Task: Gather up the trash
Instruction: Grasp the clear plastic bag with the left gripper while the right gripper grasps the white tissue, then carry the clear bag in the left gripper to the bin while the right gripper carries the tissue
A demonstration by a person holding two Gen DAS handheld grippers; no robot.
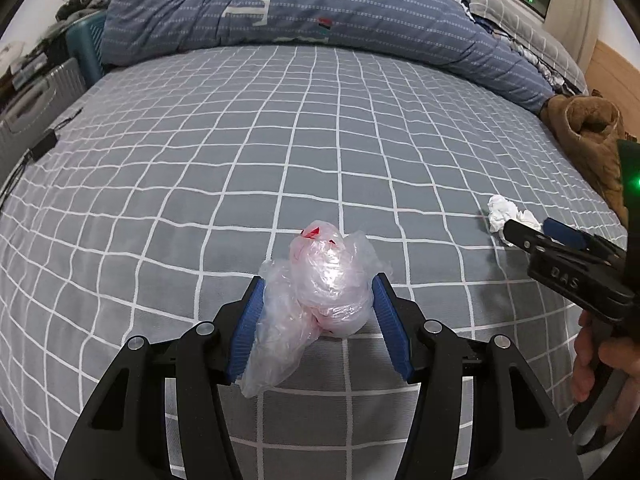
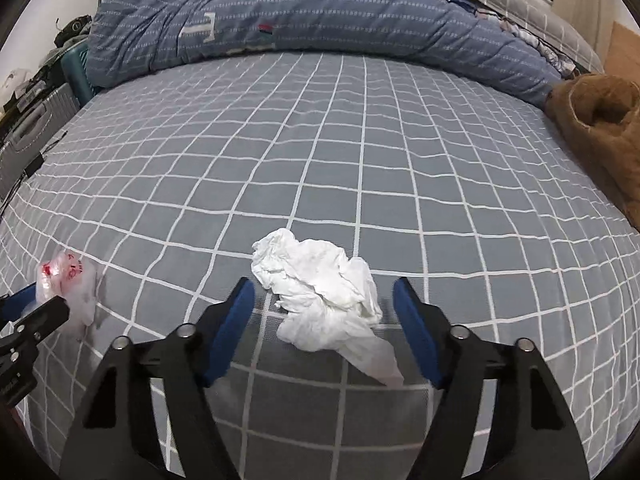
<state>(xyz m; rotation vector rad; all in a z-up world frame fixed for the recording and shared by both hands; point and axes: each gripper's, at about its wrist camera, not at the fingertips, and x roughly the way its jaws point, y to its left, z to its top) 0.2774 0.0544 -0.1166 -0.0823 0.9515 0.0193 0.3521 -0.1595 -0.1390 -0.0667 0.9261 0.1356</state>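
Observation:
A crumpled clear plastic bag (image 1: 332,272) with red print sits between the blue pads of my left gripper (image 1: 318,286), which is shut on it just above the grey checked bed sheet (image 1: 280,140). A crumpled white tissue (image 2: 320,284) lies on the sheet between the jaws of my right gripper (image 2: 324,286). Both pads stand clear of the tissue, so this gripper is open. In the left wrist view the right gripper (image 1: 528,232) reaches toward the tissue (image 1: 500,210), with a hand on its handle. The right wrist view shows the left gripper (image 2: 24,308) with the bag (image 2: 68,280) at far left.
A bunched blue quilt (image 1: 320,12) lies along the far side of the bed. A brown garment (image 2: 600,128) sits at the right edge. A grey suitcase (image 1: 36,108) and a teal crate (image 1: 86,48) stand past the left edge, with a black cable (image 1: 40,148) on the sheet.

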